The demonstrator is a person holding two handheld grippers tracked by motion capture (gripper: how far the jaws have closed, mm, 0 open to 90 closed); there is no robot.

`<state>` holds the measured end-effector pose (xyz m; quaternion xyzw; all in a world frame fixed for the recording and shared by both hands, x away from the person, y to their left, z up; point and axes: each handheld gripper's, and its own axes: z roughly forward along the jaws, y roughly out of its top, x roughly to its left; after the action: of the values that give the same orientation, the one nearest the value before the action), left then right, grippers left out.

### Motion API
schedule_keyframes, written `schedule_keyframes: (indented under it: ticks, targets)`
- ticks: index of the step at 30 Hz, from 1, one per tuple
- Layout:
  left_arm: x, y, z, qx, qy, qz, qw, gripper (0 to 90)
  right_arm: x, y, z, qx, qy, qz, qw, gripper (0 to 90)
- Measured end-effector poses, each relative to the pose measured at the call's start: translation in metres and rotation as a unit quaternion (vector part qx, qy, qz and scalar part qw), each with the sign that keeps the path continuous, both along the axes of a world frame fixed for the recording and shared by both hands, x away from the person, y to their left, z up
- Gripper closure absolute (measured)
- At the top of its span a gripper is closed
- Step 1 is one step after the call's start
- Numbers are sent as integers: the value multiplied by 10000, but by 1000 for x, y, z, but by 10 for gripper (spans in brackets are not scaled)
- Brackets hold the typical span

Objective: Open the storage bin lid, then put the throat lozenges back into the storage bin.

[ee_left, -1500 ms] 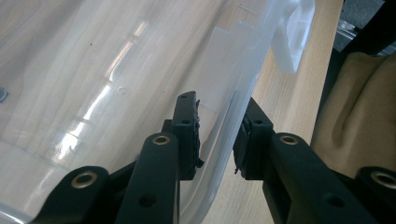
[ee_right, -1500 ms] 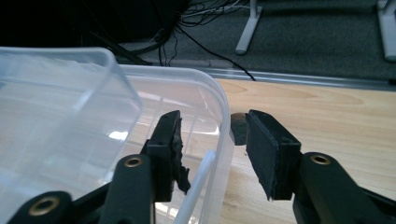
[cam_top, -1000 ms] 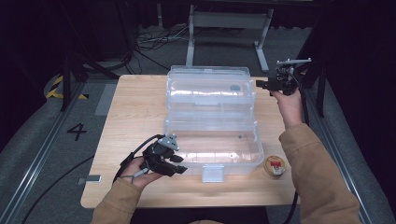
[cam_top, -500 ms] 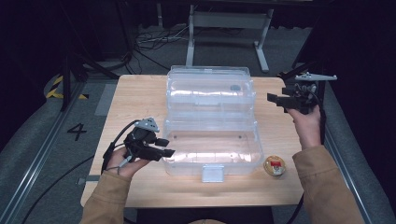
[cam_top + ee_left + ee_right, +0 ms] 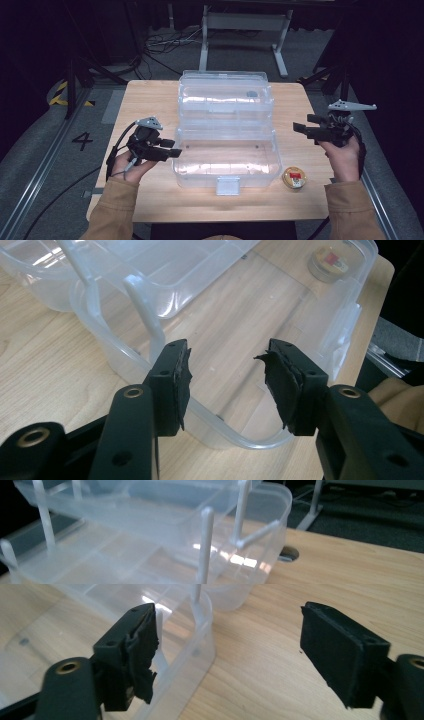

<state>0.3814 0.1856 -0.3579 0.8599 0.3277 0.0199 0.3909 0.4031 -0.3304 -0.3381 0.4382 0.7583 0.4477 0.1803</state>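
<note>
Flanking the clear plastic hinged storage box [image 5: 225,135], long axis left-right: left gripper [image 5: 167,149] open-jawed at near-left wall, right gripper [image 5: 306,129] open-jawed, farther off.

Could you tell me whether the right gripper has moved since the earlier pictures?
Yes. The right gripper has drawn away from the clear box, toward the table's right edge; its fingers have just been opening, nothing between them.

Clear plastic box [image 5: 225,155], pale wooden table [image 5: 150,100], black fingers [image 5: 177,385].

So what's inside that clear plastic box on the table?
The clear box stands open and its lower tub looks bare: only the wooden table shows through its bottom. Glare hides part of the raised tray.
</note>
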Motion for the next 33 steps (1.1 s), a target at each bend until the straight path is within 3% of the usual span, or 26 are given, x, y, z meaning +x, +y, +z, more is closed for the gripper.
schedule_keyframes:
  ticks: [6, 13, 20, 23, 26, 33]
  targets:
    - [5, 5, 1, 1, 31, 54, 10000, 524, -14, -5, -4, -252, 162, 118, 9995, 212]
    - [9, 10, 3, 24, 50, 126, 9999, 523, -26, -16, -13, -188, 428, 199, 9987, 194]
    - [10, 10, 2, 97, 72, 155, 9998, 521, -33, -19, -22, -434, 611, 380, 9965, 182]
    - [11, 9, 1, 146, 86, 149, 9997, 518, -34, -19, -28, -584, 754, 447, 9944, 173]
    - [12, 8, 0, 161, 103, 122, 9997, 516, -34, -15, -38, -782, 997, 578, 9903, 169]
    - [14, 7, 0, 164, 122, 93, 9997, 515, -34, -5, -61, -999, 1360, 755, 9828, 156]
